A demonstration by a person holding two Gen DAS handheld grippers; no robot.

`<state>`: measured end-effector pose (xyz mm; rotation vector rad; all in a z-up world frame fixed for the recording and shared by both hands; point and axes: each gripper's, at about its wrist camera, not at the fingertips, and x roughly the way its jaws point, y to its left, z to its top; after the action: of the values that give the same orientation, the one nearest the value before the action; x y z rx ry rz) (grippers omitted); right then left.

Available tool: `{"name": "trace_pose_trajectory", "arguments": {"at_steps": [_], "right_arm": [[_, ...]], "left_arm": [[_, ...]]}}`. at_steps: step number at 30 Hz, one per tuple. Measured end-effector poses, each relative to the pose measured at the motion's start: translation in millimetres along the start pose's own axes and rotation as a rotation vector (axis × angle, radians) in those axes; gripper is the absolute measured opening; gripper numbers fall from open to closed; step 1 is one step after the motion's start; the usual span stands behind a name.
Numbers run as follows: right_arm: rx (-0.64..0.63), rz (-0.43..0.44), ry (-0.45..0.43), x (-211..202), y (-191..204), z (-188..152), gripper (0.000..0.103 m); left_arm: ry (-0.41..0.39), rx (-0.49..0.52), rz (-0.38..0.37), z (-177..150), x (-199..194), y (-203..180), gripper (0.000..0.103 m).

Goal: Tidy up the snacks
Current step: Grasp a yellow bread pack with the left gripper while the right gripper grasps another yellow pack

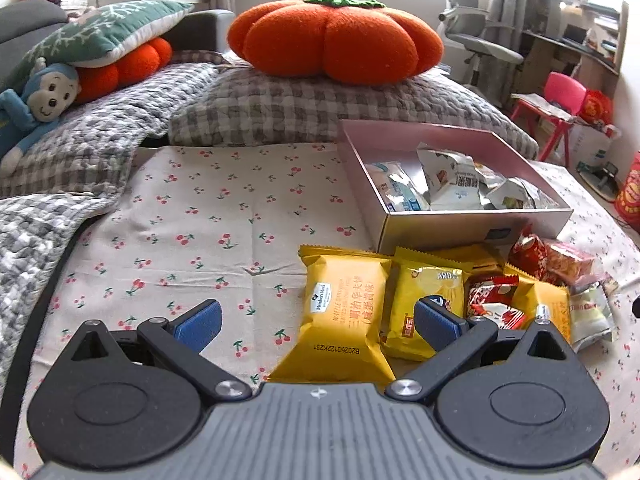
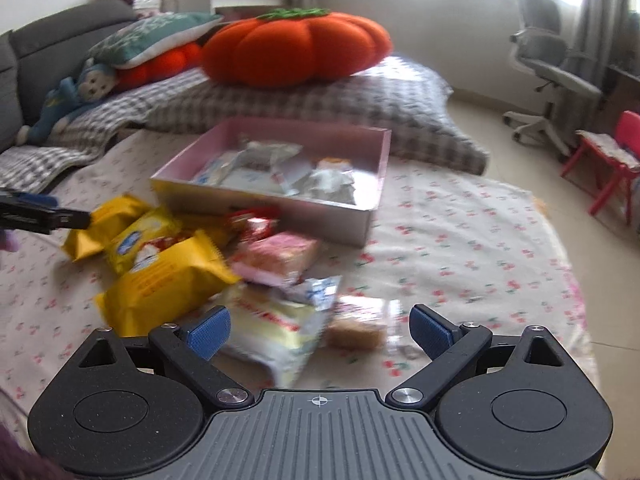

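A pile of snack packets lies on the cherry-print cloth [image 1: 208,224] in front of a pink box [image 1: 472,226] that holds several silver and white packets [image 1: 456,184]. My left gripper [image 1: 318,324] is open, with a yellow waffle packet [image 1: 344,316] lying between its blue pads [image 1: 198,326]. Beside it lie a second yellow packet [image 1: 424,304] and red packets [image 1: 494,300]. My right gripper [image 2: 320,330] is open above a pale yellow packet [image 2: 276,332] and a clear-wrapped biscuit [image 2: 360,326]. The pink box [image 2: 320,210], a pink packet [image 2: 276,258] and yellow packets [image 2: 168,280] lie beyond it; the view is blurred.
A grey checked cushion [image 1: 320,108] with an orange pumpkin pillow [image 1: 336,40] sits behind the box. A blue plush toy [image 1: 36,108] and more pillows lie at the far left. An office chair [image 2: 552,68] and a red stool [image 2: 608,160] stand on the floor to the right.
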<state>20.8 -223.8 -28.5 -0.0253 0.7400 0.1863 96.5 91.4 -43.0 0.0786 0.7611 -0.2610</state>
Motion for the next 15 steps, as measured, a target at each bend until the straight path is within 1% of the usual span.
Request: {"name": "trace_pose_trajectory", "arguments": {"at_steps": [3, 8, 15], "right_arm": [[0.01, 0.059, 0.015, 5, 14, 0, 0.097], [0.036, 0.137, 0.037, 12, 35, 2, 0.098], [0.117, 0.198, 0.099, 33, 57, 9, 0.097]], "left_arm": [[0.004, 0.013, -0.012, -2, 7, 1, 0.102], [0.015, 0.005, -0.034, -4, 15, 5, 0.099], [0.067, -0.042, -0.08, -3, 22, 8, 0.08]]}}
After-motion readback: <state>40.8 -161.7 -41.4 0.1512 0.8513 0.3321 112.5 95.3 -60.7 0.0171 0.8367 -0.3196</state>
